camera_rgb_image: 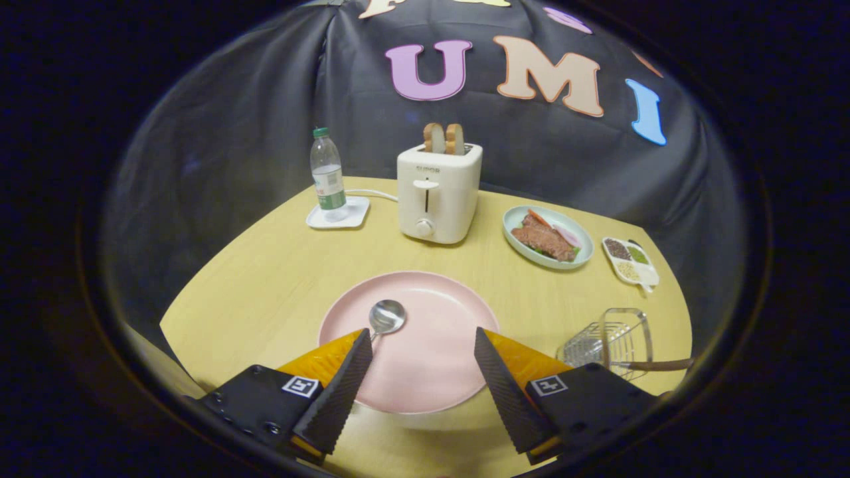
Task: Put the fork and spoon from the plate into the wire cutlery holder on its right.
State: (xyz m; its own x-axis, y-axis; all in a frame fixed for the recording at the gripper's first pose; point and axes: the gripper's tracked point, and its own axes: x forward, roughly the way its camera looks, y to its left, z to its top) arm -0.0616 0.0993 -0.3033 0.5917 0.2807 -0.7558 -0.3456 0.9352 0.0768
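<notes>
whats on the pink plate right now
A spoon lies on the pink plate, bowl showing, its handle running behind one finger of the open gripper, so that end is covered. No fork can be seen on the bare part.

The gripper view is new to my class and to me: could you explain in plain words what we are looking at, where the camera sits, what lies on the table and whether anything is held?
A person holds a two-finger claw; the camera rides on it and looks forward along its fingers, the dark ridged wedges at the bottom. The fingers stand apart and hold nothing.

Between and just beyond them, on the yellow table, lies a pink plate with a spoon by the left finger. To the plate's right is the wire cutlery holder, with a brown handle sticking out of it.

Further back stand a white toaster with two bread slices, a water bottle on a small tray, a plate of food and a little dish of seeds.
</notes>
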